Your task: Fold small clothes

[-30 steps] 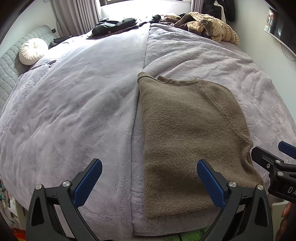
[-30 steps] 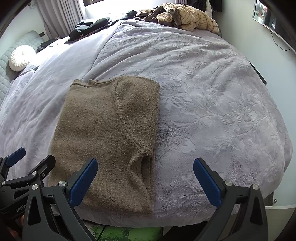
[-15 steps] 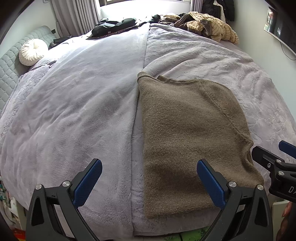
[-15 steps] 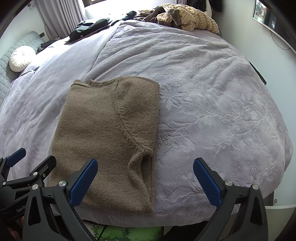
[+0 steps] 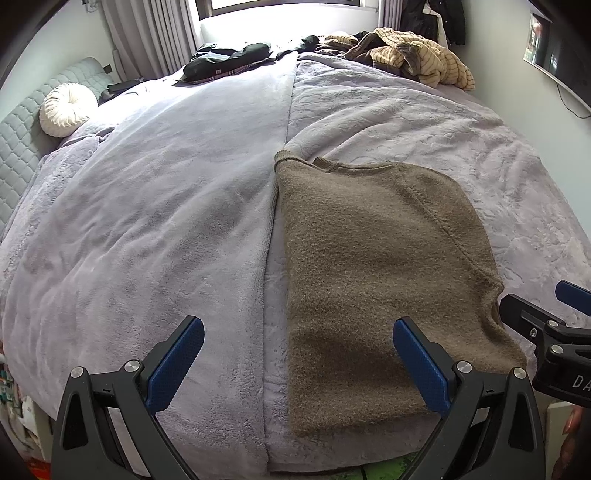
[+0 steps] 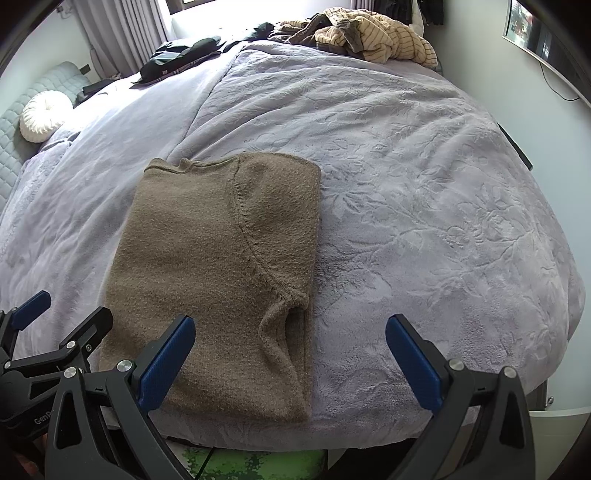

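Lying flat near the front edge of the bed, brown sweater narrowed lengthwise, sleeve tucked in. Left gripper and right gripper hovering above its hem, fingers spread, empty, likely poised for the crosswise fold.

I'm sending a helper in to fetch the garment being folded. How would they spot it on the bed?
Start at the lilac plush bedspread. At its near edge, just ahead of both grippers, lies the flat, folded brown knitted sweater. Unlike the crumpled striped beige clothes heap and the black garments at the far edge, it lies alone, smooth and rectangular.
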A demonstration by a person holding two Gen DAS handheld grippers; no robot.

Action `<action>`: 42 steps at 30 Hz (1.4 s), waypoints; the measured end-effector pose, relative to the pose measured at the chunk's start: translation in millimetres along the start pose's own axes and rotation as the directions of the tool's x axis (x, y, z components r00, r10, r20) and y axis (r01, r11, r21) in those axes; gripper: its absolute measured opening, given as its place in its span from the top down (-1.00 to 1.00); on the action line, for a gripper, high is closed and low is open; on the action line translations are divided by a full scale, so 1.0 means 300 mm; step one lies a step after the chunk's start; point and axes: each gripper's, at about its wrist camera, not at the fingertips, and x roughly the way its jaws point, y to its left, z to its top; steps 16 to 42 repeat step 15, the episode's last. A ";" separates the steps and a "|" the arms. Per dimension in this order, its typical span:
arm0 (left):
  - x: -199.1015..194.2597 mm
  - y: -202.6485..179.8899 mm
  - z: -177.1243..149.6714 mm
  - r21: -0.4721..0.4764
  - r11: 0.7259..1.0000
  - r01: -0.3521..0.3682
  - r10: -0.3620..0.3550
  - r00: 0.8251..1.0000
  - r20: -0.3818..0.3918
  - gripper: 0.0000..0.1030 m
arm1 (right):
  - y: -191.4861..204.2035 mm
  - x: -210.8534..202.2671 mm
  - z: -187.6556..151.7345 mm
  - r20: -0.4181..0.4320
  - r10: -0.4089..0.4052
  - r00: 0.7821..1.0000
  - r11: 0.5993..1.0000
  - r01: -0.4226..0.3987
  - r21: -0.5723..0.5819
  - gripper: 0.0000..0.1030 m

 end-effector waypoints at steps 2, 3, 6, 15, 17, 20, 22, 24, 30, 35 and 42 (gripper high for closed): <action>-0.002 0.002 -0.001 -0.003 1.000 0.002 -0.002 1.000 0.002 -0.99 | 0.006 -0.005 -0.003 0.002 -0.001 1.000 1.000 0.001 -0.001 -0.99; -0.003 0.004 -0.001 -0.007 1.000 0.005 -0.005 1.000 0.003 -0.99 | 0.007 -0.005 -0.002 0.002 0.000 1.000 1.000 0.000 -0.001 -0.99; -0.004 0.005 -0.002 -0.012 1.000 0.015 -0.015 1.000 0.005 -0.99 | 0.009 -0.005 -0.004 0.001 -0.001 1.000 1.000 0.001 0.001 -0.99; -0.015 0.004 0.002 -0.006 1.000 0.023 -0.023 0.999 0.028 -0.99 | 0.009 -0.004 -0.011 -0.003 0.002 1.000 1.000 -0.002 0.007 -0.99; -0.015 0.004 0.002 -0.006 1.000 0.023 -0.023 0.999 0.028 -0.99 | 0.009 -0.004 -0.011 -0.003 0.002 1.000 1.000 -0.002 0.007 -0.99; -0.015 0.004 0.002 -0.006 1.000 0.023 -0.023 0.999 0.028 -0.99 | 0.009 -0.004 -0.011 -0.003 0.002 1.000 1.000 -0.002 0.007 -0.99; -0.015 0.004 0.002 -0.006 1.000 0.023 -0.023 0.999 0.028 -0.99 | 0.009 -0.004 -0.011 -0.003 0.002 1.000 1.000 -0.002 0.007 -0.99; -0.015 0.004 0.002 -0.006 1.000 0.023 -0.023 0.999 0.028 -0.99 | 0.009 -0.004 -0.011 -0.003 0.002 1.000 1.000 -0.002 0.007 -0.99; -0.015 0.004 0.002 -0.006 1.000 0.023 -0.023 0.999 0.028 -0.99 | 0.009 -0.004 -0.011 -0.003 0.002 1.000 1.000 -0.002 0.007 -0.99; -0.015 0.004 0.002 -0.006 1.000 0.023 -0.023 0.999 0.028 -0.99 | 0.009 -0.004 -0.011 -0.003 0.002 1.000 1.000 -0.002 0.007 -0.99; -0.015 0.004 0.002 -0.006 1.000 0.023 -0.023 0.999 0.028 -0.99 | 0.009 -0.004 -0.011 -0.003 0.002 1.000 1.000 -0.002 0.007 -0.99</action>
